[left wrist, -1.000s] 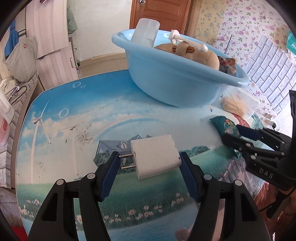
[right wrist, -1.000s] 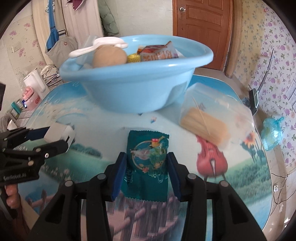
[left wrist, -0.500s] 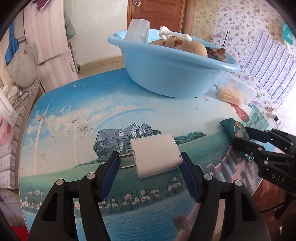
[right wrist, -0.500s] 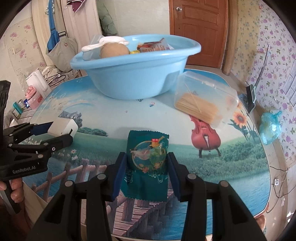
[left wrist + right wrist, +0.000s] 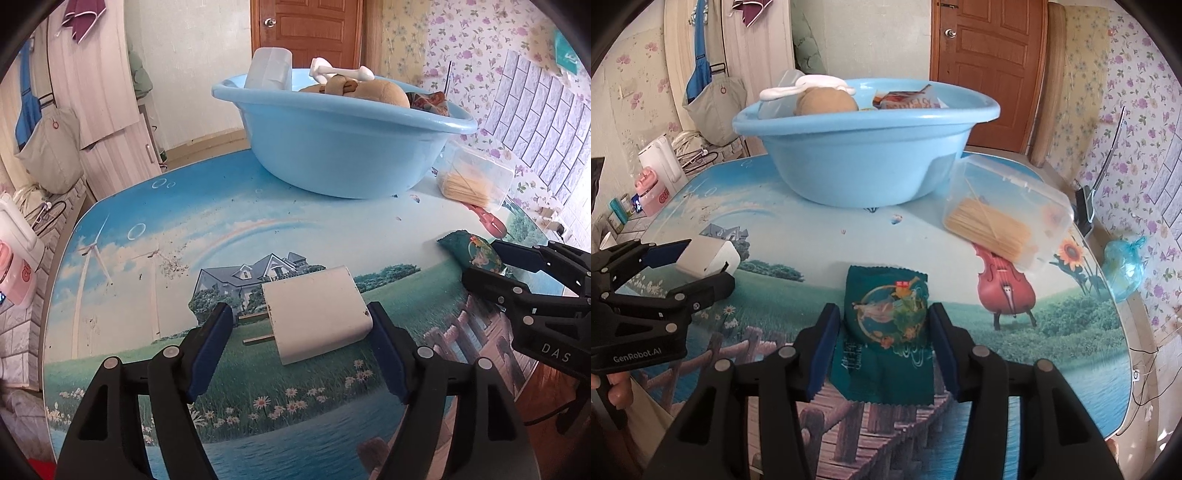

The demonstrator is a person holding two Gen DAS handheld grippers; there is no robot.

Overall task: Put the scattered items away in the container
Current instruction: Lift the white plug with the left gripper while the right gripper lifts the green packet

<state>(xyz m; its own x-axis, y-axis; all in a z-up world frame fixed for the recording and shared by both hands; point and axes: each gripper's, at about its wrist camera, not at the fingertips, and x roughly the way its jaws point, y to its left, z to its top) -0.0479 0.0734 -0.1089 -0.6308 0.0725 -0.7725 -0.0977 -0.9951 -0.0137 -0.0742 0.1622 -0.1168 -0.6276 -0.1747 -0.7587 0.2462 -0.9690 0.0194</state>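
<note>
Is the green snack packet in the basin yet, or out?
Out: the green snack packet sits between the right claw fingers, short of the blue basin.

A brown panelled wooden door (image 5: 985, 70) with a round metal knob stands in the far wall, and beside it the wall (image 5: 871, 37) is plain and pale. On the right side there is wallpaper (image 5: 469, 48) with small purple flowers, and lower a panel of white brick pattern (image 5: 539, 122). At the left, a beige bag (image 5: 718, 107) and a blue cloth (image 5: 698, 55) hang against pale wooden boards, and daylight falls softly over the room.
</note>
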